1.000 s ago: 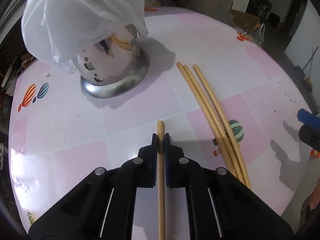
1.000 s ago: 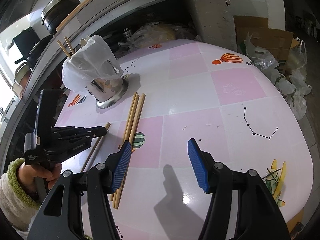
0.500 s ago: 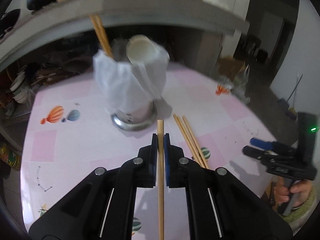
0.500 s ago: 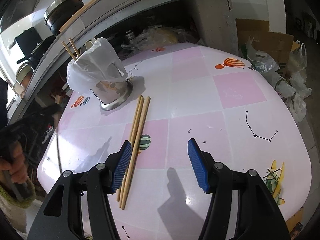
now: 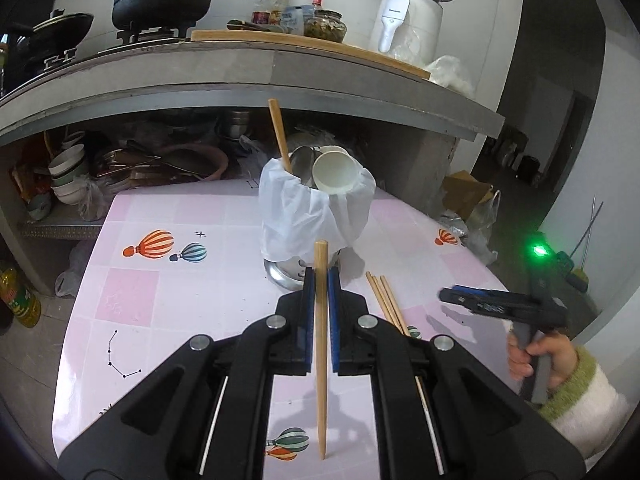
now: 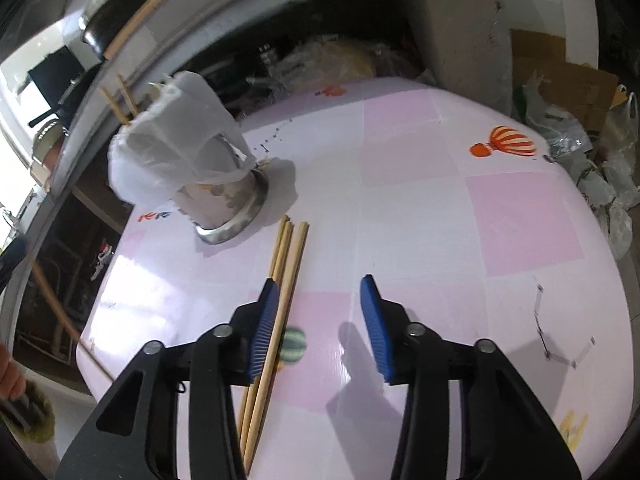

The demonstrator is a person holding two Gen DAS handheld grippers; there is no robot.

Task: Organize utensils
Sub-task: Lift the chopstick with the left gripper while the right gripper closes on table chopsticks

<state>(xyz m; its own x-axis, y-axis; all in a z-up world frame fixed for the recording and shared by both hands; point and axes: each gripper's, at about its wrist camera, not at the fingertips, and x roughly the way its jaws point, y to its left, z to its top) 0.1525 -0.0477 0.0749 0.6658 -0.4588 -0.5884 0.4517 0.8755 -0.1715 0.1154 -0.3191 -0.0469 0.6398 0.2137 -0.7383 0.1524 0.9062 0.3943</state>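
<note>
Pink tabletop (image 5: pixel 168 304) carries my landmark, the bagged holder (image 5: pixel 316 208). My left gripper (image 5: pixel 319 280) pinches one chopstick (image 5: pixel 321 360) just before it; my right gripper (image 6: pixel 316 312), jaws just narrowing on nothing, hovers over three chopsticks (image 6: pixel 286 264) beside it. The bag probably snags the tip.

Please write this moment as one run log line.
left gripper: shut on chopstick | right gripper: jaws closing, empty | three chopsticks on table | holder: upright
</note>
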